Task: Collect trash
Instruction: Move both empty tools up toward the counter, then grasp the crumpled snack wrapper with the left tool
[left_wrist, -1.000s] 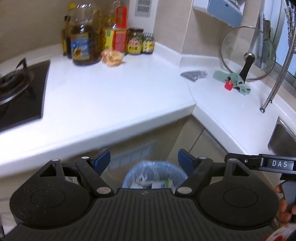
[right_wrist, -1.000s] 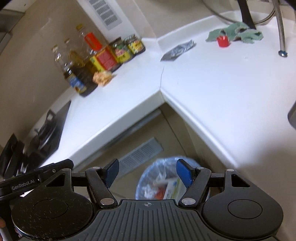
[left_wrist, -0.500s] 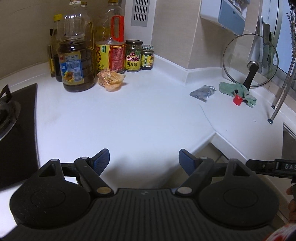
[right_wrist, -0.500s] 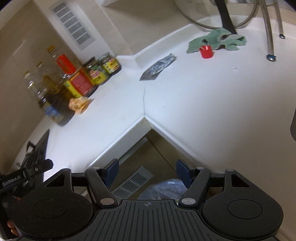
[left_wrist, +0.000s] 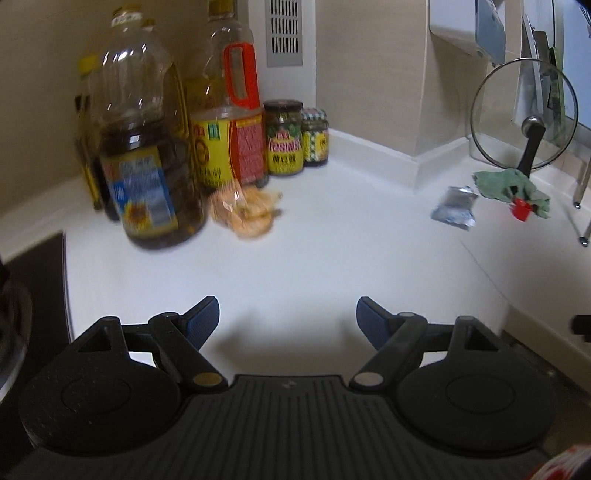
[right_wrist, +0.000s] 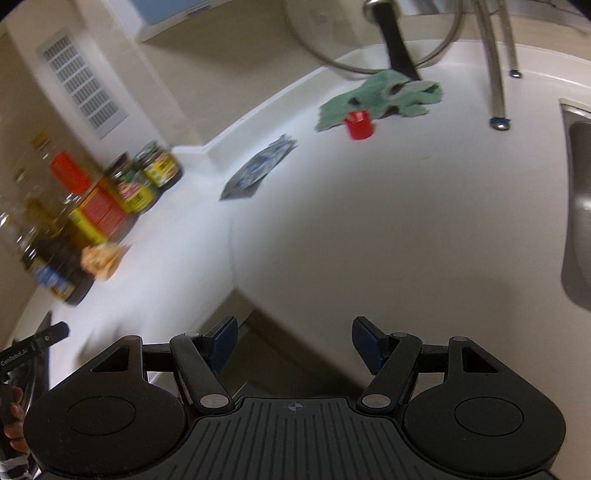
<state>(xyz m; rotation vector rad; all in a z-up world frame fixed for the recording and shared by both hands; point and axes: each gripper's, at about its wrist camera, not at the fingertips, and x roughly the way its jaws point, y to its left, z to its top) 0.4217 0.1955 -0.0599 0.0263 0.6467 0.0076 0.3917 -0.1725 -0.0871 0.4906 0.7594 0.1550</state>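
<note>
Both grippers swung up from bin onto table (left_wrist: 332, 258). Left gripper (left_wrist: 284, 317) fingers released, empty; right gripper (right_wrist: 293, 341) likewise. Approach orange wrapper (left_wrist: 245, 214) low, clear of bottle (left_wrist: 147, 166).

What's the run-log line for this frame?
phase: reaching for trash | left gripper: open, empty | right gripper: open, empty | orange wrapper, foil packet: on counter

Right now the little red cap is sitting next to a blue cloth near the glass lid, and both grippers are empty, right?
Almost. The cloth is green, not blue; the right wrist view shows it clearly. The rest holds: the little red cap sits next to it, near the glass lid, and both the left gripper and the right gripper are empty.
</note>
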